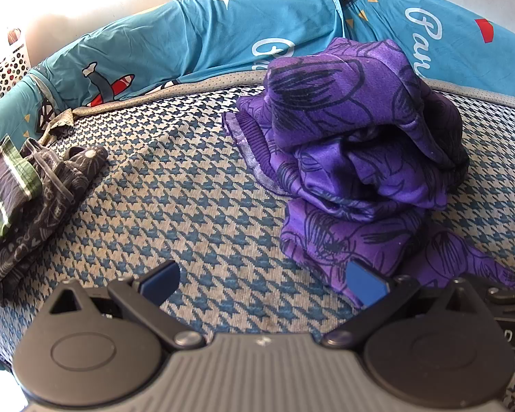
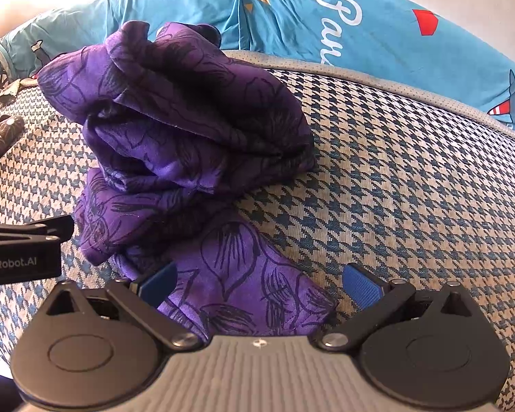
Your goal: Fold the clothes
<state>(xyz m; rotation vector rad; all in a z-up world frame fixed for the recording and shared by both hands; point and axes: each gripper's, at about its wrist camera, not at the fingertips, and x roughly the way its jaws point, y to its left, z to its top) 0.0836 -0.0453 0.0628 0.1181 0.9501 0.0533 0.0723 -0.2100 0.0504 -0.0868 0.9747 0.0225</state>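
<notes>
A purple garment with dark flower outlines [image 1: 364, 158] lies bunched in a loose heap on the blue-and-cream houndstooth bed surface [image 1: 189, 199]. In the right wrist view the same purple garment [image 2: 189, 130] fills the centre, and one flat corner of it reaches toward me between the fingers. My left gripper [image 1: 262, 283] is open just left of the heap's near edge, above bare bedding. My right gripper [image 2: 259, 285] is open too, its blue pads either side of that flat corner without closing on it. The left gripper's body [image 2: 20, 247] shows at the left edge of the right wrist view.
A pile of dark patterned and green-striped clothes [image 1: 27, 185] sits at the left. A long teal pillow with white lettering [image 1: 223, 34] runs along the back against the wall. A white perforated basket [image 1: 3, 68] stands at the far left.
</notes>
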